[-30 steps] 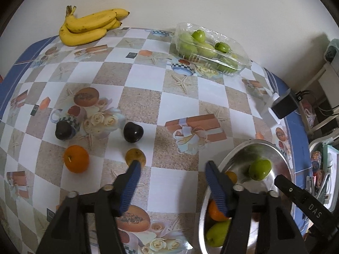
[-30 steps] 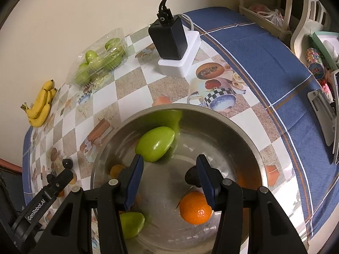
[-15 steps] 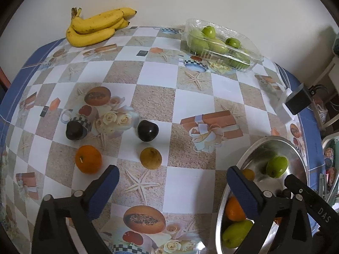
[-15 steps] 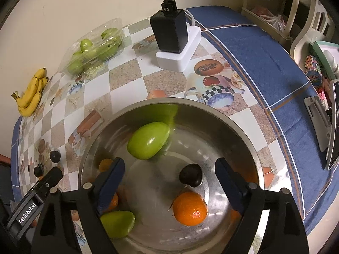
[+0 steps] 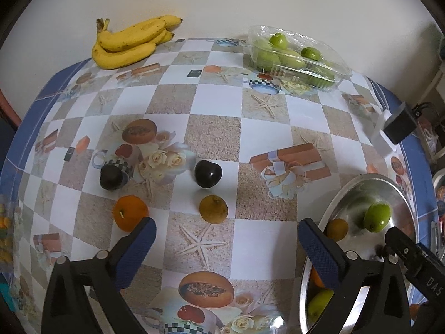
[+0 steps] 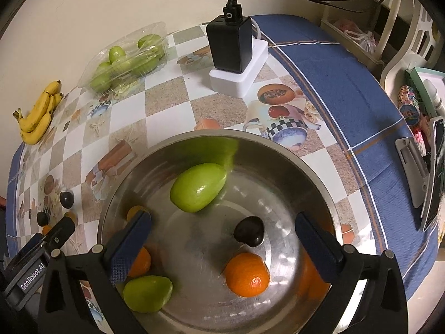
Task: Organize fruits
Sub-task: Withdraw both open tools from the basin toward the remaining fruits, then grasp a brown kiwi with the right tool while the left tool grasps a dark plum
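My left tool hangs over a surface covered with a checked cloth printed with starfish, roses and gift boxes. Its blue-padded fingers are spread as wide as they go, with nothing between them. Just beyond the fingers lie four loose fruits: an orange next to the left finger, a brownish round fruit to its right, and behind them two dark plums, one of which sits on a printed cup. At the far edge, against the wall, lies a bunch of bananas, and to its right a clear plastic box of green fruits. A steel bowl sits at the right edge of this view.

My right tool is poised above that steel bowl, pointing steeply down into it. Its jaws are opening, now spread wide, and nothing is between them. Inside the bowl lie a large green fruit toward the back, a dark plum near the middle, an orange just in front of it, a second green fruit at the lower left, and another orange partly hidden by the left finger. Beyond the bowl, a black charger stands on a white block, with a cable running off it.
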Tool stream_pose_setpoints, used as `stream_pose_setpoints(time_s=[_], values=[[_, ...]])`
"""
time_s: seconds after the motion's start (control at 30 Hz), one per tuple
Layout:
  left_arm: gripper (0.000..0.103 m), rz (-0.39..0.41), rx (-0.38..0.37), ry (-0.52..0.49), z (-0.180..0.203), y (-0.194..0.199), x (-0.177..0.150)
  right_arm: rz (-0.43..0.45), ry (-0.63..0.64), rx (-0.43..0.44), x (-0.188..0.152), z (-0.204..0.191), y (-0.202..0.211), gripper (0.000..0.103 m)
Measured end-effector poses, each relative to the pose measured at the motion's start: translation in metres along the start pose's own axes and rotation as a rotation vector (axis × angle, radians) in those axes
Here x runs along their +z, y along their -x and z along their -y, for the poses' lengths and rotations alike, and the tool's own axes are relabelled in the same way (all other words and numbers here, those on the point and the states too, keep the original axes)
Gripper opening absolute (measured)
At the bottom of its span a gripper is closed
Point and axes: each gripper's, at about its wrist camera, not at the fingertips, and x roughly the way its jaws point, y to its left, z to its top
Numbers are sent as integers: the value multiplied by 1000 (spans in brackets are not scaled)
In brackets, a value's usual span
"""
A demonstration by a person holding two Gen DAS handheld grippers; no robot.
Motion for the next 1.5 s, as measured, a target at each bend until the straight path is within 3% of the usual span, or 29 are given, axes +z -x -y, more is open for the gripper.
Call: stream_pose_setpoints(time_s=[0.77, 1.5], values=[[103, 0, 57, -101, -46, 19, 4, -65, 88, 15, -17, -47, 9, 103], [103, 51, 87, 89, -144, 28, 11, -68, 295, 157, -42, -167, 4, 103]])
